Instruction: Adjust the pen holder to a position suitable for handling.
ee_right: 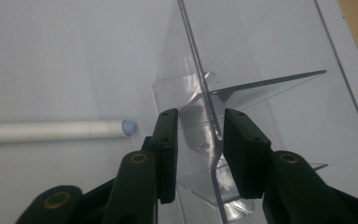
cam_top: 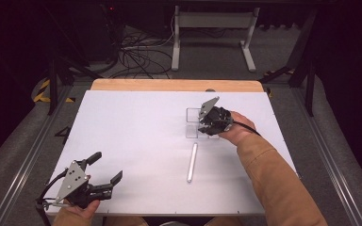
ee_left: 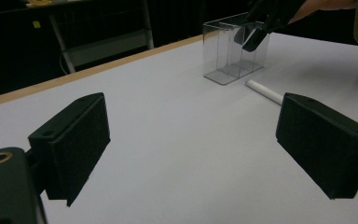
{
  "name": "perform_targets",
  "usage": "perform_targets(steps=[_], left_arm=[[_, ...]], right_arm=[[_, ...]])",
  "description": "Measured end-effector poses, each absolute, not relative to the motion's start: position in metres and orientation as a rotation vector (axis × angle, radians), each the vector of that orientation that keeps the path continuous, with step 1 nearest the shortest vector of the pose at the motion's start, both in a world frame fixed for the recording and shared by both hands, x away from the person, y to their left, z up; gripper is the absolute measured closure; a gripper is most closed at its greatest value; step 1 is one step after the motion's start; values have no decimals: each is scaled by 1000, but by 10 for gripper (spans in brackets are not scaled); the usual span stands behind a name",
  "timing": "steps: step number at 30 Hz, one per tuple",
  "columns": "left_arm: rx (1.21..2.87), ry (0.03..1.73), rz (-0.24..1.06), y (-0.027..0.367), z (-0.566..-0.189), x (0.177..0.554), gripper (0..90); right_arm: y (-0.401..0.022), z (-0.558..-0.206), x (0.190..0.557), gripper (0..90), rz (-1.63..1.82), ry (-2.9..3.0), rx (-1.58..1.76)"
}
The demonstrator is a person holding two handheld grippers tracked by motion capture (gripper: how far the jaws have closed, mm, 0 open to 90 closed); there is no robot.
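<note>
Right gripper [ee_right: 195, 154]: jaws narrow, one on each side of a wall of the clear box [cam_top: 193, 123], not pressing it
Left gripper [cam_top: 107, 168]: jaws wide, holding nothing
Clear box: on the tabletop [cam_top: 132, 132], near the white tube [cam_top: 192, 162]

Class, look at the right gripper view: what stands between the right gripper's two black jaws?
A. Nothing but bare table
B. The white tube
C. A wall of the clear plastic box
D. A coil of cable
C: in the right gripper view the right gripper has a jaw on either side of a thin upright wall of the clear plastic box, while the white tube lies apart on the table off to the side.
</note>
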State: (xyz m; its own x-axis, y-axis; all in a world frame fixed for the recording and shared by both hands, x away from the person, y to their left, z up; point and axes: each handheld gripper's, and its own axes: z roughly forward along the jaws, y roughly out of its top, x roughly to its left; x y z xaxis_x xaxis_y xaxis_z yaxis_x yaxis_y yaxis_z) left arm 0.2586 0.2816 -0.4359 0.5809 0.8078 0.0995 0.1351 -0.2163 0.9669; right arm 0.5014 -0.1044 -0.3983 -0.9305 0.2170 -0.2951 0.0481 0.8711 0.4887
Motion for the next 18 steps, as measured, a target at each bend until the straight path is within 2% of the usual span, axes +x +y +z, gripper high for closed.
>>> perform_targets(steps=[6,14,18], left_arm=[[1697,791,754,282,-436,258,106],[1695,789,757,282,-436,258,106],[1694,791,755,282,-436,258,106]], right_arm=[[-102,-399,499,750,665,2700,147],[-103,-397,497,771,632,2685,38],[-103,-396,496,811,622,2691,14]])
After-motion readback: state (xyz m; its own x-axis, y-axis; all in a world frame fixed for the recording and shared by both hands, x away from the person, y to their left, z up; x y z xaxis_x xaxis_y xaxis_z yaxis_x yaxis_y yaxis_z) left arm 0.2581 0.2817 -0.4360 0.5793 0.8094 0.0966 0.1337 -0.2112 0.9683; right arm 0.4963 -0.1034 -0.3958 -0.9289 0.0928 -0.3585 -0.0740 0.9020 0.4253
